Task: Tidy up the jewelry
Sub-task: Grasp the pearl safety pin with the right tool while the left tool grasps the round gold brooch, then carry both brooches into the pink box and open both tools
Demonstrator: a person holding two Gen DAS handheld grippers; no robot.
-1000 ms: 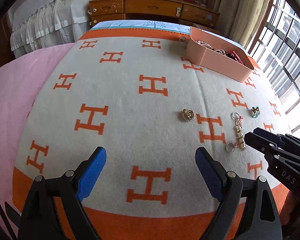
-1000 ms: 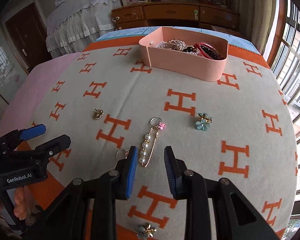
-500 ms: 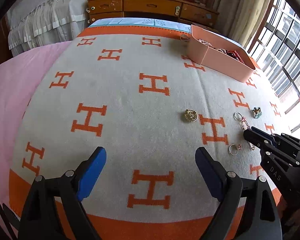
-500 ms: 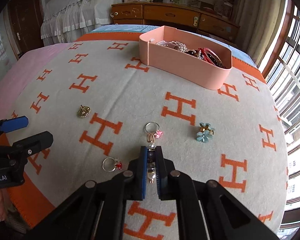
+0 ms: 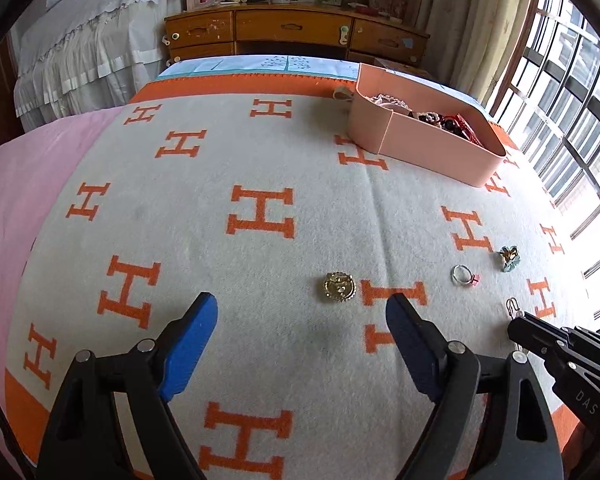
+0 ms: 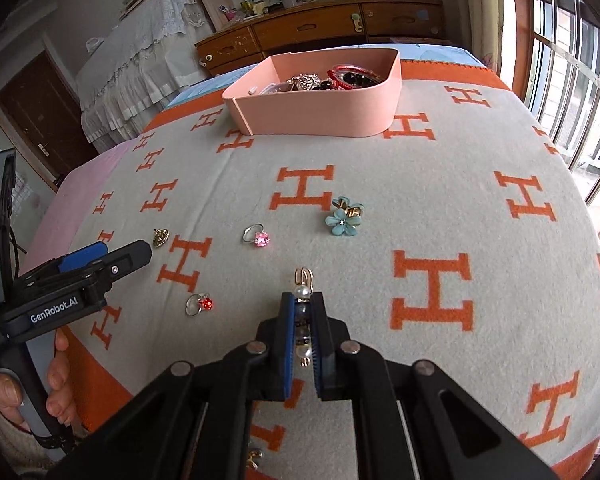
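My right gripper (image 6: 302, 310) is shut on a pearl safety-pin brooch (image 6: 302, 292) and holds it just above the blanket; its gold tip pokes out past the fingers. A pink box (image 6: 320, 108) with jewelry stands at the far side, also in the left wrist view (image 5: 424, 140). Loose on the blanket lie a pink-stone ring (image 6: 257, 237), a red-stone ring (image 6: 199, 304), a blue flower clip (image 6: 343, 218) and a gold pendant (image 6: 161, 237). My left gripper (image 5: 302, 332) is open and empty, with the gold pendant (image 5: 339, 287) just ahead of it.
The bed is covered by a grey blanket (image 5: 260, 160) with orange H marks and an orange border. A pink sheet (image 5: 20, 184) lies to the left. A wooden dresser (image 5: 292, 36) stands behind the bed. Windows run along the right.
My right gripper closed on the pearl brooch and lifted it off the blanket, tilting toward the box. My left gripper moved forward toward the gold pendant and stayed open.
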